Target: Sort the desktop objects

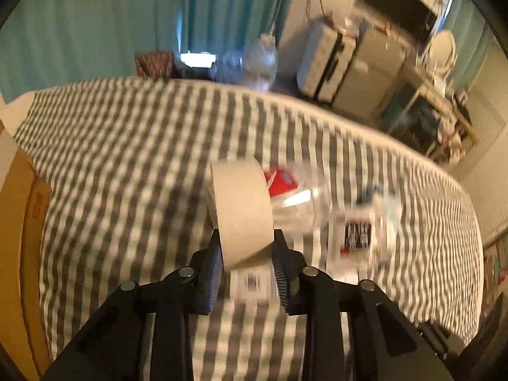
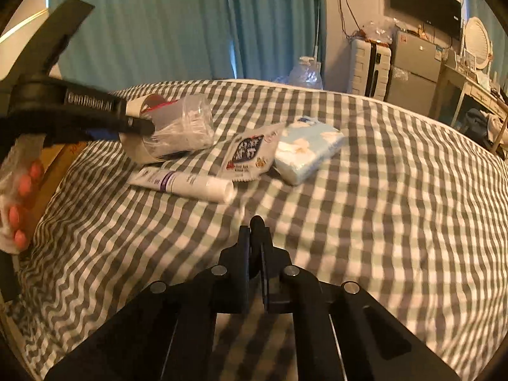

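A beige tape roll (image 1: 241, 209) stands on edge on the checked cloth (image 1: 127, 158), and my left gripper (image 1: 246, 250) is shut on its near rim, one pad on each flat side. Just behind it lies a clear swab tub (image 1: 301, 206) with a red lid. A white tube (image 1: 254, 282) lies under the fingers. In the right wrist view my right gripper (image 2: 255, 222) is shut with nothing in it, low over bare cloth. Ahead of it lie the white tube (image 2: 181, 184), a wipes pack (image 2: 250, 155), a blue tissue pack (image 2: 308, 149) and the swab tub (image 2: 181, 123). The left gripper (image 2: 139, 126) is at the tape roll (image 2: 136, 156).
A cardboard box (image 1: 28, 209) borders the cloth on the left, and a person's hand (image 2: 19, 197) holds the left gripper's handle there. Beyond the far edge stand a water bottle (image 2: 306, 71), a suitcase (image 2: 370, 66) and a grey fridge (image 2: 412, 73). Bare cloth stretches to the right.
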Demonstrator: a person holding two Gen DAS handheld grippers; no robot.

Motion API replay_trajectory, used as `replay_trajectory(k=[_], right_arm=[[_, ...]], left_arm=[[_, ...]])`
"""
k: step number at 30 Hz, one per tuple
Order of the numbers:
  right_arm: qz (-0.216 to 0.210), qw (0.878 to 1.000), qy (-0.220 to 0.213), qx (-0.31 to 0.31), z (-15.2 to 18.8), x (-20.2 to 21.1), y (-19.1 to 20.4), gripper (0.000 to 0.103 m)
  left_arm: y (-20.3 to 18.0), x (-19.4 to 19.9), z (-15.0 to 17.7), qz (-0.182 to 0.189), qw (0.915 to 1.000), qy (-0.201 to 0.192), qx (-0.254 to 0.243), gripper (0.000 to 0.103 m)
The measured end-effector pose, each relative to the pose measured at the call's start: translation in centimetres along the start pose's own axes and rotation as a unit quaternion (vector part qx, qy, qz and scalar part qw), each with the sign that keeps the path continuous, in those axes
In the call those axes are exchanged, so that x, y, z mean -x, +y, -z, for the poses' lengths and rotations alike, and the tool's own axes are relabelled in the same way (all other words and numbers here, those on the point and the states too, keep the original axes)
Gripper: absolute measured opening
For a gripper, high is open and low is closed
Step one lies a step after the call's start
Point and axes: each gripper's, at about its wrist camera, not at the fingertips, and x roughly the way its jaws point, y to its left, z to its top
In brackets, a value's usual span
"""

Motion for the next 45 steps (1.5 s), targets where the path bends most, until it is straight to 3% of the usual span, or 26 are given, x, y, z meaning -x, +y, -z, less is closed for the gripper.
replay_trajectory(k=[5, 12, 15, 20, 25, 30, 35, 36, 38, 39, 40, 45], right_arm=[[-0.026, 1.000, -0.001, -0.002, 0.6, 2.9, -0.1, 0.005], [-0.042, 0.998, 0.011, -0.036, 1.5, 5.6, -1.4, 0.005], [-0.045, 0.998, 0.009, -0.051, 1.9, 7.2, -1.8, 0.005], [-0.057, 0.996, -0.006, -0.065, 2.5, 10.6, -1.6, 0.005], [-0.060, 0.997, -0.021, -0.051, 2.8, 13.4, -0.5, 0.005], [-0.068, 0.997, -0.028, -0.019, 2.9, 15.4, 1.0, 0.005], [-0.070, 0.997, -0.034, -0.011, 2.9, 16.5, 1.8, 0.005], [-0.070, 0.997, -0.033, -0.015, 2.9, 16.5, 2.0, 0.005], [-0.073, 0.997, -0.033, -0.019, 2.8, 16.6, 2.1, 0.005], [-0.074, 0.997, -0.033, -0.019, 2.9, 16.6, 2.3, 0.005], [-0.073, 0.997, -0.032, -0.018, 2.9, 16.5, 2.3, 0.005], [-0.080, 0.996, -0.021, -0.023, 3.1, 15.3, 2.2, 0.005]], left_arm=[[-1.0, 2.5, 2.3, -0.016, 0.9998, 0.007, -0.012, 0.029], [0.5, 8.0, 6.1, -0.043, 0.9990, -0.008, -0.008, 0.027], [0.6, 9.6, 7.7, -0.052, 0.9985, -0.013, -0.012, 0.012], [1.5, 12.1, 10.1, -0.031, 0.9994, -0.011, -0.007, 0.009], [1.7, 15.3, 12.3, -0.036, 0.9989, -0.029, -0.012, 0.007], [2.0, 18.9, 12.7, -0.033, 0.9974, -0.062, -0.014, 0.007], [2.7, 20.2, 12.9, -0.030, 0.9971, -0.069, -0.006, 0.008], [2.7, 19.8, 13.3, -0.029, 0.9977, -0.062, -0.007, 0.011], [2.6, 18.9, 13.8, -0.039, 0.9977, -0.054, -0.009, 0.033], [2.6, 18.2, 14.3, -0.045, 0.9977, -0.050, -0.010, 0.065], [2.6, 17.4, 14.8, -0.044, 0.9977, -0.051, -0.007, 0.085], [2.6, 13.0, 16.3, -0.016, 0.9990, -0.039, 0.014, 0.089]])
